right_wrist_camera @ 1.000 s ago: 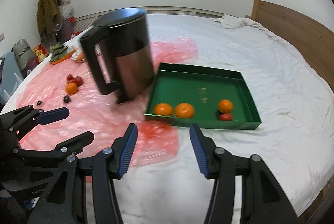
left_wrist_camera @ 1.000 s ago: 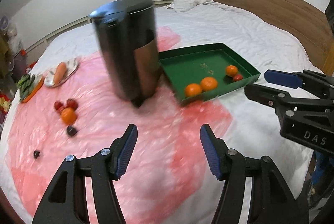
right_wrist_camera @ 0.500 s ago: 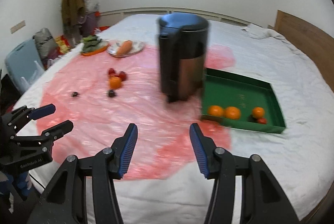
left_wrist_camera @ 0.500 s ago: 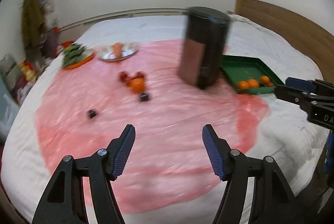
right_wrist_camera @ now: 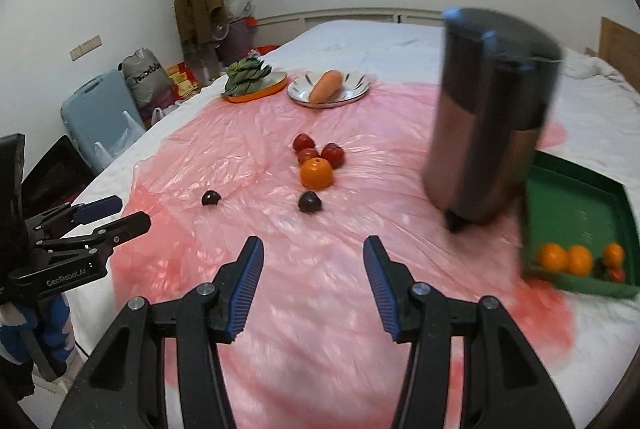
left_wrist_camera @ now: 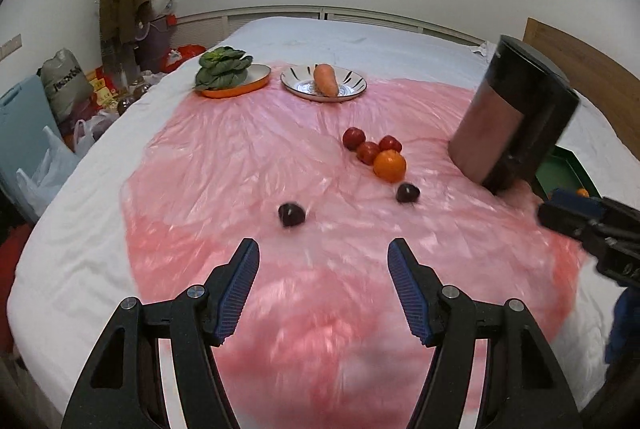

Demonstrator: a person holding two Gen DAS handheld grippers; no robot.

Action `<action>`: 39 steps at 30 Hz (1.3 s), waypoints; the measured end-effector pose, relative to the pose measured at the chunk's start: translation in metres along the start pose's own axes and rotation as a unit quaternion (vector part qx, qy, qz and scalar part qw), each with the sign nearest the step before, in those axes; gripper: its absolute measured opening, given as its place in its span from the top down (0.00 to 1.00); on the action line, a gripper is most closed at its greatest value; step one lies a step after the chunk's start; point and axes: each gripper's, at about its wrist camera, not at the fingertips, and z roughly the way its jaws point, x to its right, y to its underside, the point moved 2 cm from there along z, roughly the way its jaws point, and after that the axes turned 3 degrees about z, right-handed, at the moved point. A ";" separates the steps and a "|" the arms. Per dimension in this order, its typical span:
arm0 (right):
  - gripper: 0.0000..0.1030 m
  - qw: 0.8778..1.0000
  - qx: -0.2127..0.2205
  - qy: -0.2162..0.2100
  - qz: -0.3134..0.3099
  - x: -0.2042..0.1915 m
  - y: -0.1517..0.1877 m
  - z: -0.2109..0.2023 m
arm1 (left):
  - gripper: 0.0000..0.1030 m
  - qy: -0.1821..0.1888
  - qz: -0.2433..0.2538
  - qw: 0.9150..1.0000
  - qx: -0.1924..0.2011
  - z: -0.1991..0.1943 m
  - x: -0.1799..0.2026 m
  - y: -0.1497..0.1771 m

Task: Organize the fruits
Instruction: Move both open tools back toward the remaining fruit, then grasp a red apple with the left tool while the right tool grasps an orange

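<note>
Loose fruit lies on the pink plastic sheet (left_wrist_camera: 224, 157): an orange (left_wrist_camera: 389, 165) (right_wrist_camera: 316, 173) touching three small red fruits (left_wrist_camera: 368, 145) (right_wrist_camera: 316, 149), and two dark plums (left_wrist_camera: 292, 214) (left_wrist_camera: 408, 193) nearer me. My left gripper (left_wrist_camera: 322, 249) is open and empty, a short way before the left plum. My right gripper (right_wrist_camera: 314, 243) is also open and empty, short of the right plum (right_wrist_camera: 309, 202). A green tray (right_wrist_camera: 580, 205) at the right holds three oranges (right_wrist_camera: 564, 259) and small red fruit.
A tall dark kettle (right_wrist_camera: 492, 117) (left_wrist_camera: 516, 117) stands between the loose fruit and the tray. At the far edge of the sheet are a plate with a carrot (left_wrist_camera: 326, 79) and an orange dish of greens (left_wrist_camera: 226, 69). Bags and boxes (left_wrist_camera: 64, 85) crowd the floor left of the bed.
Both grippers have swung left across the bed. The kettle and tray have slid to the right of each view and the loose fruit now lies ahead. The left jaws stand slightly wider.
</note>
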 end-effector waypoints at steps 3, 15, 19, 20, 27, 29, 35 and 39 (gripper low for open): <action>0.27 1.000 -0.008 -0.016 0.007 0.001 -0.013 0.033 | 0.41 0.009 0.001 1.000 -0.003 0.028 -0.001 -0.017; 0.27 0.995 -0.075 -0.033 0.050 0.014 -0.050 0.166 | 0.41 0.037 -0.022 0.997 -0.068 0.124 -0.011 -0.072; 0.27 0.993 -0.098 -0.030 0.055 0.014 -0.057 0.195 | 0.41 0.040 -0.017 0.995 -0.089 0.137 -0.015 -0.080; 0.27 0.993 -0.105 -0.026 0.055 0.014 -0.058 0.201 | 0.41 0.043 -0.019 0.995 -0.092 0.139 -0.016 -0.083; 0.45 0.989 -0.133 -0.028 0.059 0.018 -0.058 0.215 | 0.42 0.062 -0.038 0.992 -0.106 0.158 -0.012 -0.101; 0.45 0.990 -0.123 -0.034 0.067 0.020 -0.059 0.201 | 0.43 0.070 -0.048 0.990 -0.111 0.163 -0.008 -0.103; 0.45 0.992 -0.104 -0.030 0.063 0.031 -0.056 0.155 | 0.51 0.099 -0.092 0.982 -0.131 0.182 0.013 -0.103; 0.45 0.991 -0.109 -0.035 0.070 0.040 -0.047 0.132 | 0.54 0.092 -0.106 0.981 -0.138 0.196 0.027 -0.103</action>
